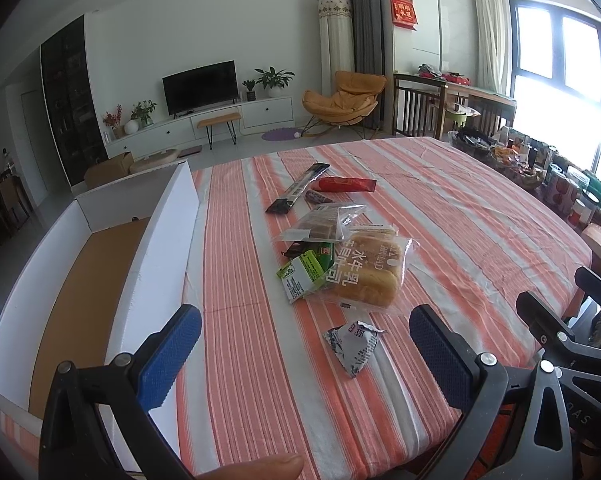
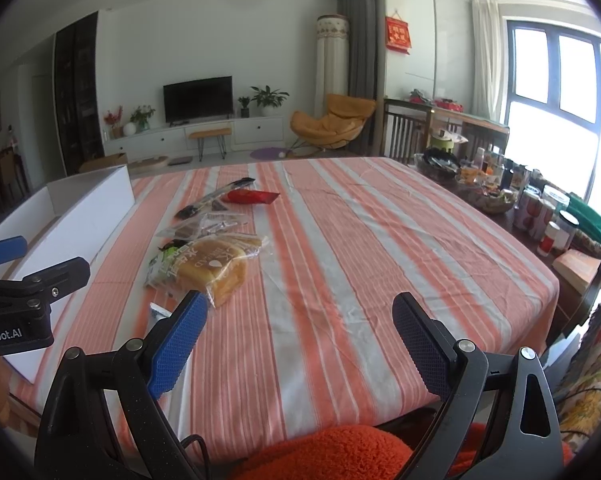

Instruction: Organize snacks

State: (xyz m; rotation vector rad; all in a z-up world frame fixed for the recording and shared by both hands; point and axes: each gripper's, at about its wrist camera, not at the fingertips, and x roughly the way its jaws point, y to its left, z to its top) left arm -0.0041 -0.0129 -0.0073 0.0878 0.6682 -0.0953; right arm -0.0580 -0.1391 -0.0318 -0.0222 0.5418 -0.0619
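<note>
Left wrist view runs, from left to right, from the open white box point(image 1: 160, 240) with its brown cardboard floor, across the striped tablecloth point(image 1: 460, 216), to the heap of snacks at mid-table. The left gripper point(image 1: 305, 352) hangs above the near edge, jaws spread wide and holding nothing. Just ahead of it, between the blue pads, lies the small silver triangular packet point(image 1: 354, 346), apart from the rest. Beyond that sit the green packet point(image 1: 302, 274), touching the bagged bread loaf point(image 1: 366, 276), then clear-wrapped cakes point(image 1: 320, 224), a long dark bar point(image 1: 298, 192) and a red packet point(image 1: 346, 184).

The step in hand looks like a first pick, and the silver packet is the natural choice: come straight down, close on its puffed middle rather than a crimped corner, lift clear, then carry left over the box wall before letting go.

Right wrist view shows the right gripper point(image 2: 300, 332) likewise wide open and empty over bare cloth, well right of the pile. Here its left finger point(image 2: 180, 340) covers nearly all of the silver packet. The box's near end is cut off in both views, most printing is too small to read, and what lies under the loaf cannot be told
</note>
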